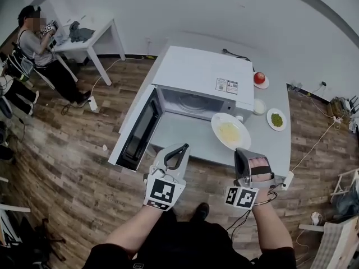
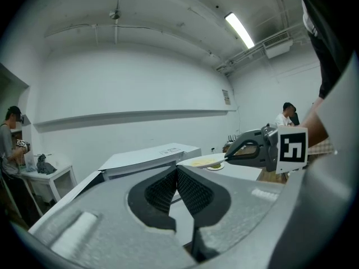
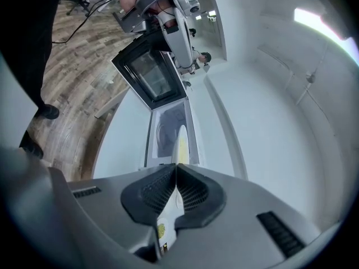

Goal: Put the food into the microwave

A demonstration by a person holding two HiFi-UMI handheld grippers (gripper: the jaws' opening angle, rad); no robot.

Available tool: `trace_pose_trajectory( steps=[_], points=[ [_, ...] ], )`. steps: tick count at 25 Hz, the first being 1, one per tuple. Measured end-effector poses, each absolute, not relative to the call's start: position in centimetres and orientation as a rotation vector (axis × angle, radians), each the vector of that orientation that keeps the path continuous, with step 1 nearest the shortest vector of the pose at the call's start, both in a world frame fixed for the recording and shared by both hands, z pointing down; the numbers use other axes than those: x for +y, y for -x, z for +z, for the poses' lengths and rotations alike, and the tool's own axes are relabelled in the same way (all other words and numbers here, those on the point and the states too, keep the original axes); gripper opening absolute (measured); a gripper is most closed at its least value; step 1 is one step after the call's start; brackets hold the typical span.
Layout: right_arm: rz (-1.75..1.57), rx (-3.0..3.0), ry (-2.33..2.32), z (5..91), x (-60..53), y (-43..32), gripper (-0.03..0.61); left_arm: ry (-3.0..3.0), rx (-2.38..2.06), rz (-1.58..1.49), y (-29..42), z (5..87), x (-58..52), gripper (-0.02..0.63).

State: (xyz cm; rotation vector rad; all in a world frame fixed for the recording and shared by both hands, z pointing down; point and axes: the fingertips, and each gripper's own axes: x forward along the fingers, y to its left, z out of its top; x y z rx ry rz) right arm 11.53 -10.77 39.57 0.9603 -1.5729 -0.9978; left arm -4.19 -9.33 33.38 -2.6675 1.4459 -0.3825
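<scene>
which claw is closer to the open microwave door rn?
Left. The left claw hovers shut just right of the door; the right claw is farther right, clamped on the plate.

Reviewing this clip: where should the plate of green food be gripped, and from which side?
Probably by the rim nearest the person, coming in low from that side. The plate of green food is shallow with the food mid-plate, and the cup stands close at its far left edge.

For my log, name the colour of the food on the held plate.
Pale yellow food on a white plate; clearest in the head view.
</scene>
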Motion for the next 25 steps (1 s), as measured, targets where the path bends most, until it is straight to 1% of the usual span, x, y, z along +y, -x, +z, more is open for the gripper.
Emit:
trace_pose_trajectory(
  steps=[10,17,25],
  points=[
    [-1.016,-1.552,-0.980,39.0,-11.7,-3.2,0.020,2.697,1.385,-0.353,10.8,32.9,-9.5,0.006],
    [-1.015,-1.561,-1.007,38.9,-12.6,1.2,0.020,2.723,1.331,-0.344,13.2,33.0,-10.2,0.006],
    [-1.052,-1.587,-0.980,38.6,-15.5,3.4,0.020,2.728,1.388,-0.344,14.0,34.0,-12.8,0.006]
  ],
)
